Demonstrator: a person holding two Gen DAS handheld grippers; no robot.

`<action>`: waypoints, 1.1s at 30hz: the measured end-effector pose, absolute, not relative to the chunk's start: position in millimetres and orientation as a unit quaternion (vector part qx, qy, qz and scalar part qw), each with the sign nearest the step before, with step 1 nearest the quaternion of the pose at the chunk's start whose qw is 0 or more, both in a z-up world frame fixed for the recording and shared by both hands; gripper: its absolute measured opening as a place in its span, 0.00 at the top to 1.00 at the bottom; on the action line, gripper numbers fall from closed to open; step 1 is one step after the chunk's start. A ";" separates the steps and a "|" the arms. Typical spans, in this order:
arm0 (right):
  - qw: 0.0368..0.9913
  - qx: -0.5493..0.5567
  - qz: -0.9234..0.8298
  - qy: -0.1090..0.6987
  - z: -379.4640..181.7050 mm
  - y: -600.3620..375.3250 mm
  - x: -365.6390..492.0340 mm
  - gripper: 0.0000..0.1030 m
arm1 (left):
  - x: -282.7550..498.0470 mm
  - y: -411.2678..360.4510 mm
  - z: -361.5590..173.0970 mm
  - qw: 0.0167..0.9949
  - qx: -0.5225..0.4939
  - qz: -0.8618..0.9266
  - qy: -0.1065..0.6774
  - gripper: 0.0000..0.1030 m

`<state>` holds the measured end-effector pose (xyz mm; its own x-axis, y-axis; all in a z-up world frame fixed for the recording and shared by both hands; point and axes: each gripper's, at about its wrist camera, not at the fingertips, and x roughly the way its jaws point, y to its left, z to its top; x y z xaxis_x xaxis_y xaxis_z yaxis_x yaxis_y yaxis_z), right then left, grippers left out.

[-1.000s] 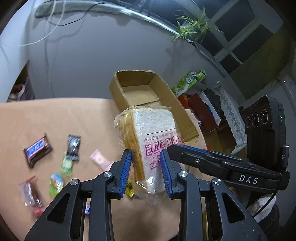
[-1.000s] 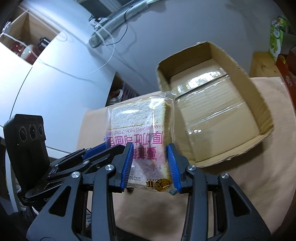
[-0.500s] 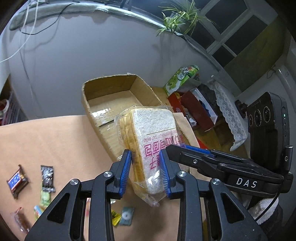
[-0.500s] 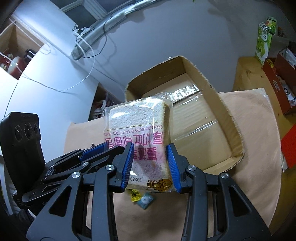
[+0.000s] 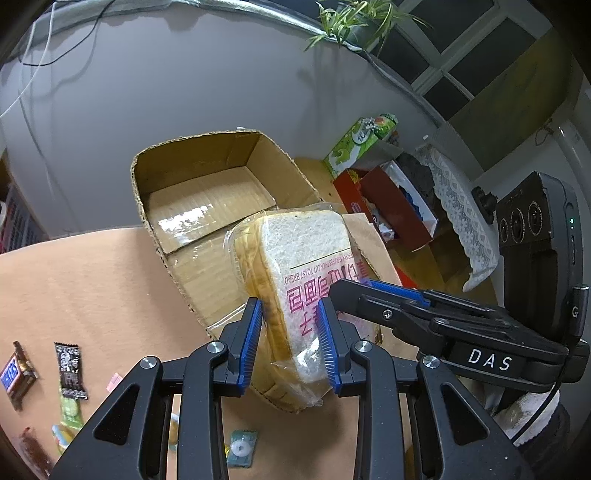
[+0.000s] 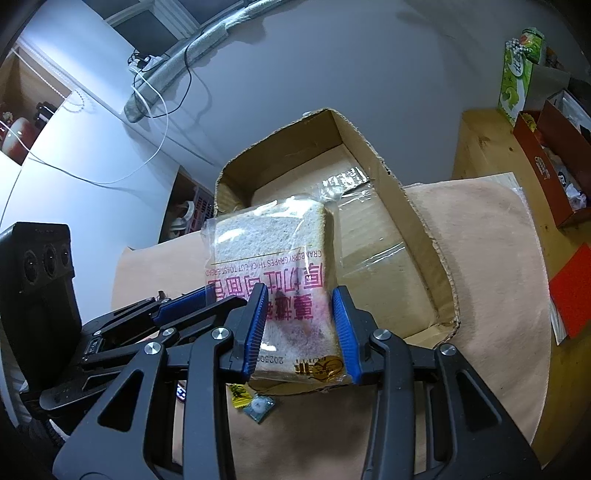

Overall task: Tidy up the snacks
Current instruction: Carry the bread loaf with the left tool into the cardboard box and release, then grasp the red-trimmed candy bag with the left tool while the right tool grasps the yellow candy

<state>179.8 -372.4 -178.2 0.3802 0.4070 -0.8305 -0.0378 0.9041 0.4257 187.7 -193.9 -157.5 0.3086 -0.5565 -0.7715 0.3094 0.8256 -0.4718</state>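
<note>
1. Both grippers hold one bag of sliced bread [image 5: 295, 273] between them, off the table, in front of and partly over the near end of an open cardboard box [image 5: 207, 192].
2. Left gripper [image 5: 290, 343]: blue pads closed on the lower edge of the loaf, pinching it across its thickness. The plastic wrap bunches below the pads.
3. Right gripper [image 6: 301, 328]: pads closed on the lower part of the same bag, one on each side edge of the slice face. Pink print on the wrap reads upside down from this side.
4. The two tools cross close together at the bag; each shows in the other's view.
5. Box: brown, flaps cut off, shiny tape across the floor. Nothing visible inside it. It sits on a tan table cover [image 5: 74, 280].
6. Loose snacks on the cover, well left of the box: a Snickers bar [image 5: 14, 376], a black sachet [image 5: 70, 369], a green packet [image 5: 70, 410] below that.
7. A small teal sweet wrapper [image 5: 242, 448] lies on the cover just under the grippers.
8. Background right: a green carton [image 5: 358, 144] and a red open box [image 5: 391, 206] on a lower surface beyond the table. A plant [image 5: 354, 18] up on the sill.
</note>
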 end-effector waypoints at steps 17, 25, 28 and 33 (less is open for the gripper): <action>0.828 0.128 0.112 0.534 -169.4 -362.8 168.5 0.62 | 179.3 -181.9 -149.2 0.817 -0.093 -0.247 0.513 0.73; 0.850 0.108 0.110 0.504 -149.2 -347.6 145.7 0.35 | 166.9 -151.6 -137.2 0.826 -0.098 -0.231 0.504 0.70; 0.859 0.091 0.120 0.489 -140.7 -337.5 134.0 0.33 | 159.9 -134.0 -131.2 0.832 -0.102 -0.222 0.498 0.70; 0.866 0.071 0.140 0.474 -133.8 -320.0 112.3 0.11 | 139.4 -95.7 -121.3 0.846 -0.096 -0.202 0.484 0.69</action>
<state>112.3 -320.0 -133.8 0.5114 0.3097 -0.8016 -0.1747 0.9508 0.2559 139.4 -95.7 -121.3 0.4494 -0.4348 -0.7804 0.2489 0.8999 -0.3580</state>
